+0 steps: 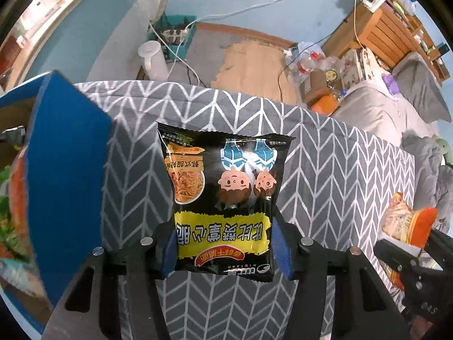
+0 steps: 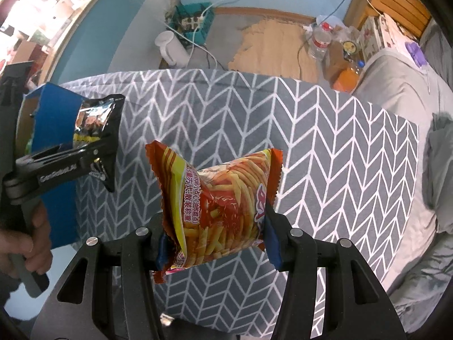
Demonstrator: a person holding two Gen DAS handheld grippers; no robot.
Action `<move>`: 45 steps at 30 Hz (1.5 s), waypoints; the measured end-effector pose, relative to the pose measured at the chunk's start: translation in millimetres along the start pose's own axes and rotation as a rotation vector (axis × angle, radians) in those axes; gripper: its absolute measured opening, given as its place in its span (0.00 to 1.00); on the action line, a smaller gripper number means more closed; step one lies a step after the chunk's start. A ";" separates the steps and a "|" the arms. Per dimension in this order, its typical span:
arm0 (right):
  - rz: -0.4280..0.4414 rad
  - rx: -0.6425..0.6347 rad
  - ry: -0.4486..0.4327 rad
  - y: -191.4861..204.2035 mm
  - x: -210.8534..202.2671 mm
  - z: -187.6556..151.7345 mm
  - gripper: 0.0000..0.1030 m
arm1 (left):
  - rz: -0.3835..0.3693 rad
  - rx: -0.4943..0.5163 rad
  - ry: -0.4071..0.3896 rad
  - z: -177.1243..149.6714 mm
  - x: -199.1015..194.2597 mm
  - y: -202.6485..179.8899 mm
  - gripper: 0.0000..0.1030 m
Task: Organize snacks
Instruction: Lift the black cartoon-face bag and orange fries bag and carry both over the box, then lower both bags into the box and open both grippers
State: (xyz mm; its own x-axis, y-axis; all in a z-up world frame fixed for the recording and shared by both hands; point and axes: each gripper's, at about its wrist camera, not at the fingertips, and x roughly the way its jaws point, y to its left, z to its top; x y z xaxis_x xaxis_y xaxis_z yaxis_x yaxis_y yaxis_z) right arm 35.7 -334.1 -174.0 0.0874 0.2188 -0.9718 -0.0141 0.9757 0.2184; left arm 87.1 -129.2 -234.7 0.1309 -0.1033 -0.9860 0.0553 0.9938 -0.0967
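The left gripper [image 1: 223, 255] clamps a glossy black foil noodle-snack packet [image 1: 223, 198]; the right gripper [image 2: 216, 246] pinches an orange crinkly fries packet [image 2: 220, 201]. Both look light, air-puffed and slippery, with crushable contents, so gripping near a sealed edge seems safest.

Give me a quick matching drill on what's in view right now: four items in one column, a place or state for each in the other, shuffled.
Items:
1. black snack bag
2. orange fries bag
3. blue box
4. white jug

Places or states:
A. on the floor beyond the table
B. clamped in the right gripper
C. standing at the table's left edge
D. clamped in the left gripper

Pairs: 1-D, 2-B, 3-C, 4-A
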 end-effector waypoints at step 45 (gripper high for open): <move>0.149 -0.422 -0.011 241.1 -16.2 34.0 0.51 | 0.070 -0.381 -0.138 -87.8 -114.0 224.1 0.56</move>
State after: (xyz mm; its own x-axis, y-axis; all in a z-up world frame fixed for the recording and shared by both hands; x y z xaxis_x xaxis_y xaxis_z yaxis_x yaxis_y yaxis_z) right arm 64.7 -102.6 -102.5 0.0641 0.3595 -0.9309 -0.4327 0.8506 0.2987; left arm -2.3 109.0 -156.0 0.2543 -0.0141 -0.9670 -0.3254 0.9403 -0.0993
